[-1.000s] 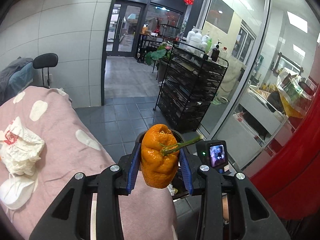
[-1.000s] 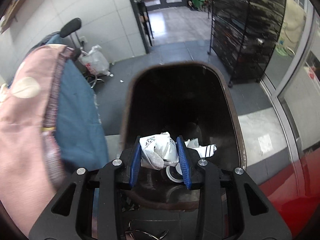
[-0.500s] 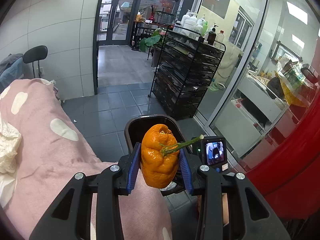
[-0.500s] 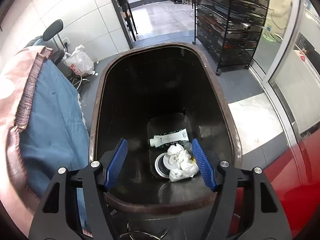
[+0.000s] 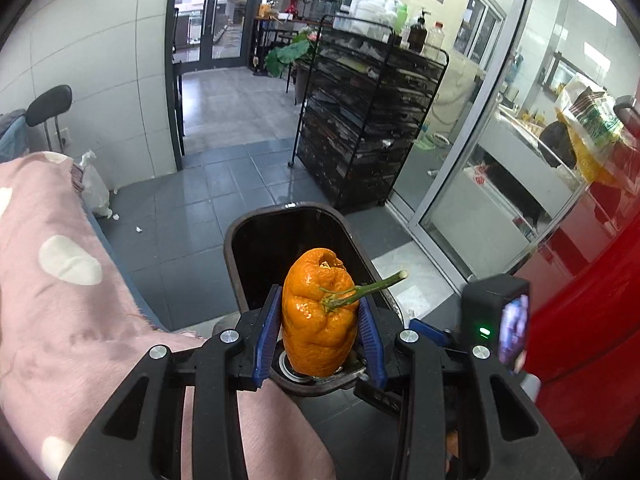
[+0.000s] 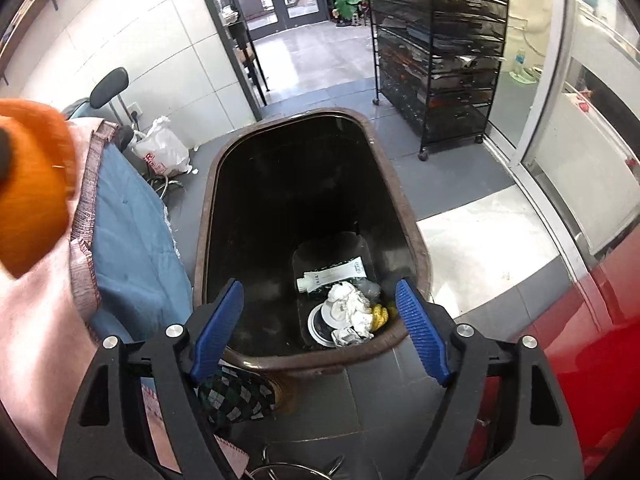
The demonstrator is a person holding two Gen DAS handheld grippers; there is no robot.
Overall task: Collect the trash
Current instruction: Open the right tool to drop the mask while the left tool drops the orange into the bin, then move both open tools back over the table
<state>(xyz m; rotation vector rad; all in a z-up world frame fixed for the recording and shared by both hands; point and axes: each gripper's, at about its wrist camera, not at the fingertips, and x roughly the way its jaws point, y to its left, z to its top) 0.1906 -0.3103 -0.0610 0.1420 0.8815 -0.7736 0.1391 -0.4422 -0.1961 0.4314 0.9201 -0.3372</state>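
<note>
My left gripper (image 5: 319,334) is shut on a wrinkled orange fruit (image 5: 318,320) with a green stem, held above the near rim of the dark brown trash bin (image 5: 236,264). In the right wrist view that fruit (image 6: 30,188) shows as an orange blur at the far left. My right gripper (image 6: 320,330) hangs over the bin (image 6: 208,208), its jaws opening wide with nothing between them. At the bin's bottom lie crumpled white paper (image 6: 352,308), a white tube (image 6: 332,274), a round lid (image 6: 320,322) and a yellow scrap (image 6: 380,316).
A pink spotted cover (image 5: 52,300) over blue cloth (image 6: 128,232) lies left of the bin. A black wire rack (image 5: 368,120) on wheels stands behind it. A white plastic bag (image 6: 162,152) sits on the floor by a stool. Red panel (image 6: 600,360) at right. Glass doors behind.
The right gripper let go of the crumpled paper, which now lies at the bin's bottom, and its jaws spread wide. The left gripper carried the orange fruit forward and down over the bin.
</note>
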